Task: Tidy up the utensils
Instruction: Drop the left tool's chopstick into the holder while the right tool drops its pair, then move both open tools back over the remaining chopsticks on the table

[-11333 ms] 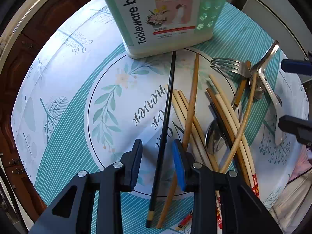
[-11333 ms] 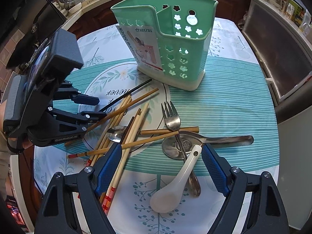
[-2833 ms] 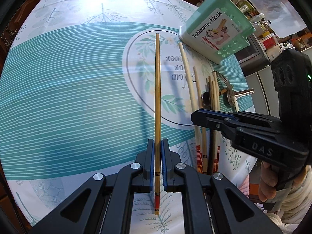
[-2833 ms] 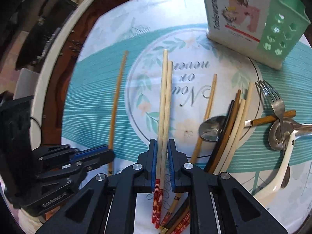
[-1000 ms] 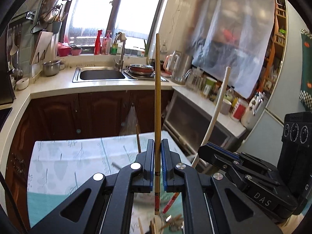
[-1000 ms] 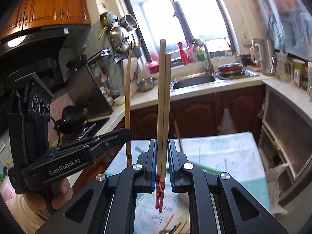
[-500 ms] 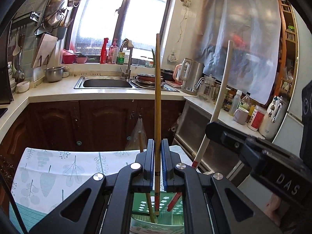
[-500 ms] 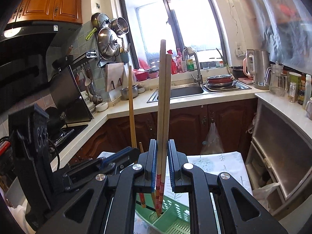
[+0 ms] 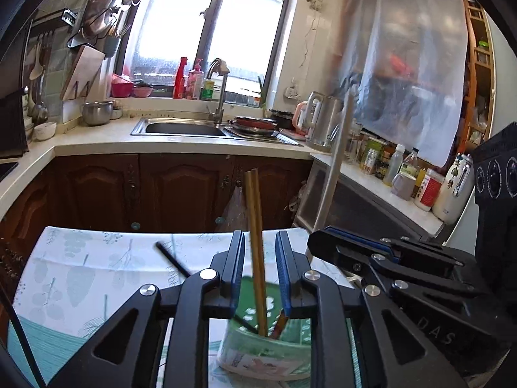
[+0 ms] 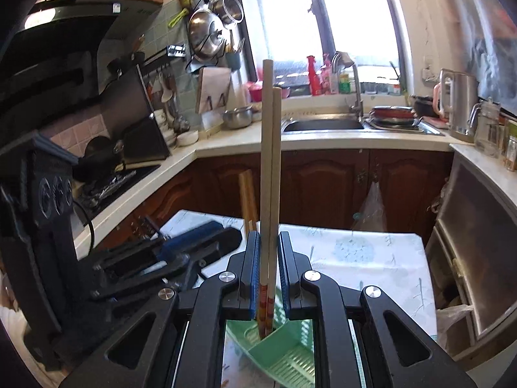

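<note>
My left gripper (image 9: 258, 273) is open above the green utensil holder (image 9: 258, 352). Two brown chopsticks (image 9: 255, 242) stand loose in the holder between its jaws, touching neither. My right gripper (image 10: 268, 274) is shut on a pair of pale chopsticks (image 10: 270, 168) with red-banded ends, held upright with their lower tips inside the green holder (image 10: 284, 352). The brown chopsticks (image 10: 247, 194) show just left of them. The right gripper's body (image 9: 404, 268) shows at the right of the left wrist view, with its pale chopsticks (image 9: 336, 158) blurred.
A black chopstick (image 9: 173, 259) leans out of the holder to the left. The table with its leaf-print cloth (image 9: 80, 268) lies below. Kitchen counter, sink (image 9: 181, 127) and brown cabinets stand behind. The left gripper's body (image 10: 129, 258) is at the left of the right wrist view.
My left gripper has opened and let go of the brown chopstick, which dropped into the holder. My right gripper has lowered its pale chopsticks further into the holder.
</note>
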### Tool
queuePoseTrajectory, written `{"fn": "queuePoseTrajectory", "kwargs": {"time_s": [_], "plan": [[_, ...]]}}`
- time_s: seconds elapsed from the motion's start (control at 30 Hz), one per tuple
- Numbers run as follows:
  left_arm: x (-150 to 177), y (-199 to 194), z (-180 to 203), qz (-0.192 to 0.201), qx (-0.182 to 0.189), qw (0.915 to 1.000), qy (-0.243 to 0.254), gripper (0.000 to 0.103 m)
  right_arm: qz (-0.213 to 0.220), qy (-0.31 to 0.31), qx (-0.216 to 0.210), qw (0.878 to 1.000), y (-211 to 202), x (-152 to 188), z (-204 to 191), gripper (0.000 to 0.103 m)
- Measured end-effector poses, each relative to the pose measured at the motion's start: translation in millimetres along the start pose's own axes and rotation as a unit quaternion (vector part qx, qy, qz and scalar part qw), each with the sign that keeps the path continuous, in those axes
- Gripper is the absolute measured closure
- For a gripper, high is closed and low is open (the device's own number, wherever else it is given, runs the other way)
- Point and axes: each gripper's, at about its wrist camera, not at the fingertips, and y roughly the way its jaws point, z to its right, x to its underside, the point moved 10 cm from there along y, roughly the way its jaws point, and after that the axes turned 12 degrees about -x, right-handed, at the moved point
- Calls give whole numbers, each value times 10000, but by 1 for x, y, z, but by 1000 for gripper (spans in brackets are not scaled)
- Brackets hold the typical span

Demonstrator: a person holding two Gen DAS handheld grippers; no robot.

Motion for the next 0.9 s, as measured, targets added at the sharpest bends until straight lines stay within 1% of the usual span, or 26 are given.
{"fn": "queuePoseTrajectory", "kwargs": {"time_s": [0.07, 0.1, 0.13, 0.17, 0.2, 0.27, 0.3, 0.4, 0.5, 0.57, 0.63, 0.7, 0.77, 0.83, 0.9], "plan": [[1, -8, -4, -12, -1, 10000, -26, 86, -44, 85, -97, 9999, 5, 8, -2, 87], [1, -12, -7, -27, -13, 10000, -81, 85, -58, 129, -150, 9998, 4, 12, -5, 82], [0, -14, -10, -59, -27, 9999, -131, 82, -81, 197, -212, 9995, 6, 15, -5, 76], [0, -17, -14, -119, -4, 9997, -194, 80, -76, 252, -243, 9994, 8, 16, -5, 74], [0, -21, -17, -177, 16, 9995, -248, 75, -58, 281, -241, 9993, 5, 17, -8, 72], [2, -29, -20, -251, 18, 9994, -246, 73, -69, 283, -273, 9992, 9, 20, -10, 72], [3, -34, -20, -283, 26, 9993, -226, 71, -74, 282, -278, 9992, 6, 20, -13, 72], [10, -46, -20, -467, -100, 9988, -100, 58, -143, 337, -318, 9988, 0, 25, -23, 72], [20, -61, -20, -714, -131, 9974, 6, 57, -267, 503, -322, 9979, -19, 33, -30, 72], [33, -71, -20, -980, -199, 9948, 175, 56, -374, 625, -349, 9967, -30, 47, -37, 72], [52, -81, -22, -1294, -374, 9901, 387, 55, -505, 706, -298, 9958, -41, 63, -47, 72], [73, -91, -25, -1521, -467, 9862, 450, 55, -652, 815, -286, 9941, -53, 84, -59, 72], [92, -100, -29, -1748, -462, 9828, 364, 51, -814, 986, -304, 9913, -62, 108, -68, 72], [109, -109, -35, -1946, -451, 9797, 175, 42, -964, 1200, -303, 9876, -73, 134, -76, 72], [125, -118, -41, -2084, -524, 9766, 30, 38, -1049, 1429, -383, 9834, -81, 159, -85, 72]]}}
